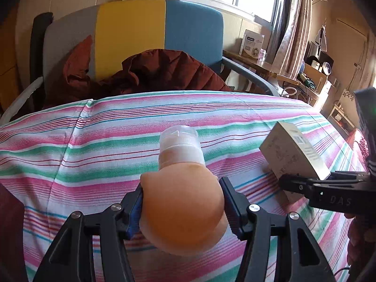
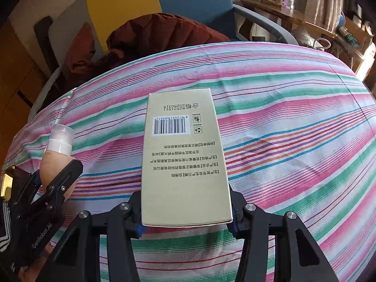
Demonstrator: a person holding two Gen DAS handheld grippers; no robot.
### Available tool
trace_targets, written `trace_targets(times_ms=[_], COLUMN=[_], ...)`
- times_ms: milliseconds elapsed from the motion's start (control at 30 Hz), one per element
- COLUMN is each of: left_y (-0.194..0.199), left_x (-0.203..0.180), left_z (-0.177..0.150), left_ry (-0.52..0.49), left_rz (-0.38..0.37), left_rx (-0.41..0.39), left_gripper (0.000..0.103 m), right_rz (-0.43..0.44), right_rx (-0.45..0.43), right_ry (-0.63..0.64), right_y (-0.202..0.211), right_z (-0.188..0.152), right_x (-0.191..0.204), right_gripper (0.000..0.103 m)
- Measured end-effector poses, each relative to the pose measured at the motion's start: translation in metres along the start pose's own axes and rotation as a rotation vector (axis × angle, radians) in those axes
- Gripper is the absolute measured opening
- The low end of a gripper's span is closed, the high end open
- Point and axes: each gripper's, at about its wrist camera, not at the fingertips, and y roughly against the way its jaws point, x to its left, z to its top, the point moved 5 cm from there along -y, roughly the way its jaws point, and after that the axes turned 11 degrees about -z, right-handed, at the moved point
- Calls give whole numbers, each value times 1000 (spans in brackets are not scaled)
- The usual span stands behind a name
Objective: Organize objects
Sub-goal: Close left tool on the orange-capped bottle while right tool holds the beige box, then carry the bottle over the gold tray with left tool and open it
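- Left wrist view: the left tool [image 1: 183, 208] grips an orange bottle [image 1: 182, 209] by its round body, cap pointing far.
- Right tool [image 2: 185, 213] clamps a beige box [image 2: 184, 159] at its near end, right of the bottle.
- Both are over the striped cloth [image 2: 293, 127].
- Farther stands a chair [image 1: 164, 28].

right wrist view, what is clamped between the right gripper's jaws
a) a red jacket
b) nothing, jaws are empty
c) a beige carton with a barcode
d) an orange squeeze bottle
c: the right gripper has its pads pressed on both sides of the beige carton, barcode face up, while the orange squeeze bottle sits in the left gripper.
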Motion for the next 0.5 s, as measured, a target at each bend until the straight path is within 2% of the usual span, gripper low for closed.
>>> trace_targets(times_ms=[300,500], left_y=[38,59], left_x=[6,18], left_z=[-30,-51], left_ry=[13,47], left_rz=[4,9], left_rx=[-28,-29], left_gripper=[59,59], right_rz=[43,108], right_rx=[-22,-17], right_ry=[86,144], right_y=[-1,13], right_z=[-7,-30], right_x=[34,68], right_gripper=[52,52])
